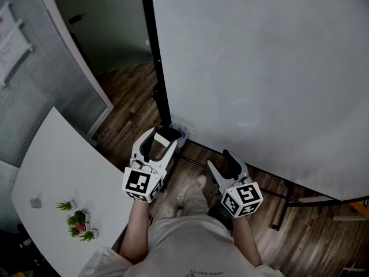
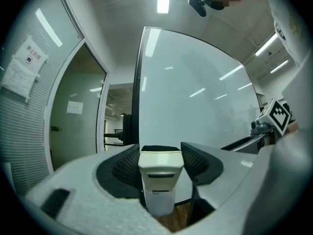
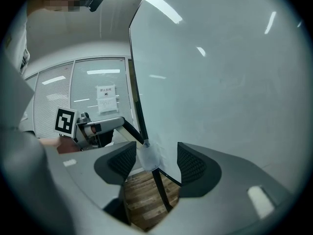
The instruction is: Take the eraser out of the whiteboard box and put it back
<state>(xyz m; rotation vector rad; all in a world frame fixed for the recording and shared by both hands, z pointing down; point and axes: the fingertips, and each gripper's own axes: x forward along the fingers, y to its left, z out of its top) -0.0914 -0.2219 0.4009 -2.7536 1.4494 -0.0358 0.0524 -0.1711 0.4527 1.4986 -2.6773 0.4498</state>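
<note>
left tool (image 1: 164,139) gripping eraser (image 2: 160,170), whiteboard (image 1: 259,68), wood floor (image 1: 130,91), white table (image 1: 57,166)

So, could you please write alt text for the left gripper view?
The left gripper clamps a cream plastic block eraser between its dark ribbed pads, in front of a large whiteboard in a black frame.

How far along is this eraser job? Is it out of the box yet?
Done, it seems: the cream plastic eraser with black felt is out of the clear plastic box at the lower corner of the whiteboard. In hand: the left gripper has its fingers clamped on it, close to the box. Left: putting it back in. The right gripper is open and empty.
</note>
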